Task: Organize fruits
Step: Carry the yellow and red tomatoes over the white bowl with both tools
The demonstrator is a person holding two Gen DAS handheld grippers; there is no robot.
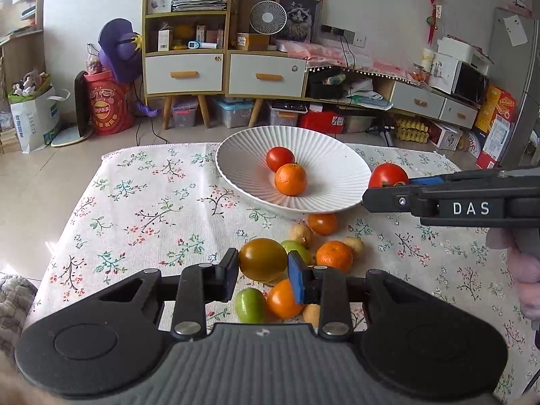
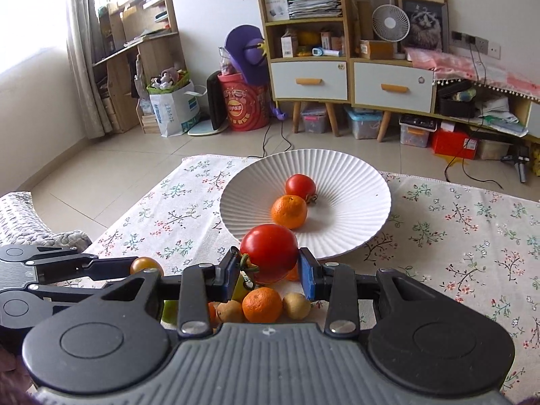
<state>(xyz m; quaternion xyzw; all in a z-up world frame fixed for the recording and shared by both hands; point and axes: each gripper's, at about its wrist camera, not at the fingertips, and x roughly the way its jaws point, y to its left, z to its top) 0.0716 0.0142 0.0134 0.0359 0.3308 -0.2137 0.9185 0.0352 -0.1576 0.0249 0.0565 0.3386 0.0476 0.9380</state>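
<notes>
Resting in the white bowl (image 1: 236, 172) are 2 fruits; beside it, an olive tomato (image 1: 262, 259) is gripped by the left gripper (image 1: 261, 271), a red tomato (image 2: 269, 248) by the right gripper (image 2: 270, 271), and a pile (image 1: 324, 236) is left.

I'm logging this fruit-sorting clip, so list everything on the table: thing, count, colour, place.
Plate: one, white, ribbed, far side of table.
Tomato in plate: one, red.
Orange in plate: one, touching that tomato.
Held tomato: one, red, between right gripper's pads.
Olive-brown tomato: one, between left gripper's pads.
Loose pile: oranges, green fruits, small yellowish ones, near the plate; some hidden.
Tablecloth: one, floral.
Left gripper: shut on fruit.
Right gripper: shut on fruit.
</notes>
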